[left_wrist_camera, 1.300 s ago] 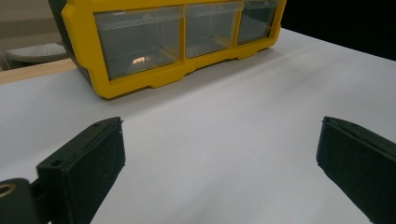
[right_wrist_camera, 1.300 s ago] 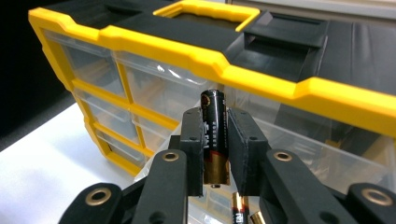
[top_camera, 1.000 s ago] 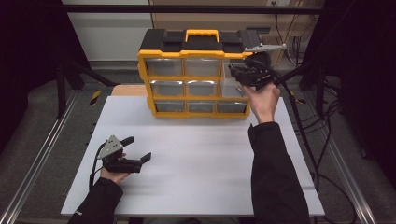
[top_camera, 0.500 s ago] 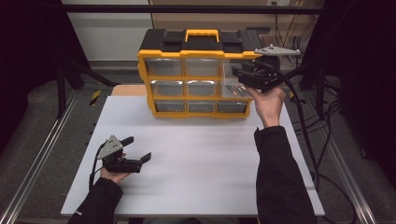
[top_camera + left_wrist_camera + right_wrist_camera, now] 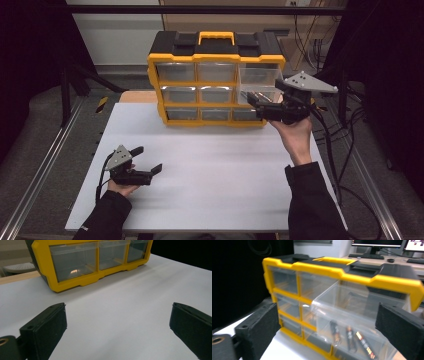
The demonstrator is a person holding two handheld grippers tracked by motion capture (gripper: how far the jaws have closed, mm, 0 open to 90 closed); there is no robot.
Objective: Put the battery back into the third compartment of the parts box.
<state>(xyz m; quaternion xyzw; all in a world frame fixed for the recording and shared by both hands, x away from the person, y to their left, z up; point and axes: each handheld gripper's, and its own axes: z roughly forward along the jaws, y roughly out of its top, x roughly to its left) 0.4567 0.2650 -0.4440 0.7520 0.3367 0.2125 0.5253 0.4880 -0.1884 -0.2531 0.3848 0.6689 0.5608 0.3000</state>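
Observation:
A yellow and black organizer (image 5: 216, 80) with clear drawers stands at the back of the white table (image 5: 210, 175). Its top right drawer (image 5: 258, 77) is pulled out. In the right gripper view that clear drawer (image 5: 352, 312) juts toward me, and three batteries (image 5: 348, 336) show through the plastic. My right gripper (image 5: 254, 104) hovers just in front of the drawer, pointing left at it; its jaws have just been opening and stand apart (image 5: 329, 327) without pressing on anything. My left gripper (image 5: 148, 159) rests low at the table's near left, open, with bare table between its jaws (image 5: 117, 325).
Metal rails run along both sides of the table. Cables (image 5: 345, 145) hang off its right edge. The organizer's bottom row of drawers (image 5: 100, 260) faces the left gripper across open white surface.
My right gripper drew back from the organizer toward the right and a little lower, the top right drawer came out with it, and its jaws opened. The left gripper stayed put.

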